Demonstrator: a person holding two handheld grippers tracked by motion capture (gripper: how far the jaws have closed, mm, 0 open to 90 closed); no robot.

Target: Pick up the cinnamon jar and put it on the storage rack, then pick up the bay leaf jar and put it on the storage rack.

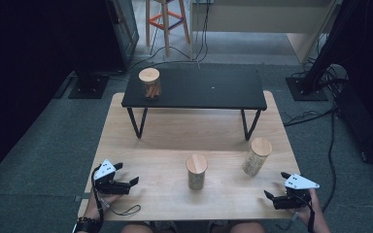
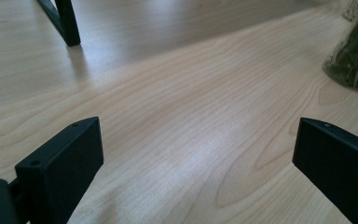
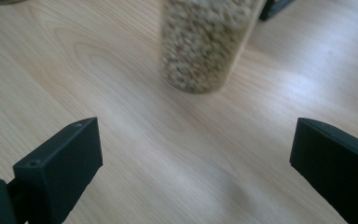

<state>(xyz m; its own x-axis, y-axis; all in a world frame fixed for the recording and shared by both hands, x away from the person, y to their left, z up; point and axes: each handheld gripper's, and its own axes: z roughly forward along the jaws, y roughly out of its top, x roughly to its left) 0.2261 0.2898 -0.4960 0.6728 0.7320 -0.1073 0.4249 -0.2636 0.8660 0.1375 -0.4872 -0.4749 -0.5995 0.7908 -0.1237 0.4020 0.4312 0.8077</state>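
Both grippers sit low at the near edge of the wooden counter [image 1: 126, 145], one per hand, forearms coming in from the bottom of the high view. I see the left gripper [image 1: 126, 174] near the counter's left corner, jaws spread apart and pointing right toward the middle, nothing between them; its grey plate faces up and a cable loops on the wood just behind it. I see the right gripper [image 1: 277, 186] near the right corner, jaws also spread wide and empty, pointing left and slightly away from me. In the left gripper view the jaws frame bare wood, with a black leg [image 2: 67, 23] of the small shelf ahead to the left and a jar of green stuff [image 2: 354, 56] at the right edge. In the right gripper view the jaws are apart with a clear jar of pale grains [image 3: 205, 42] standing ahead, between and beyond them, not touching. From above I count three cork-lidded jars: the middle jar [image 1: 196, 172] upright at the centre of the near half, the grain jar [image 1: 257, 156] to its right and looking tilted, and a third jar [image 1: 150, 83] with brown sticks inside on the left end of the black shelf [image 1: 209, 90] that stands across the far half of the counter.
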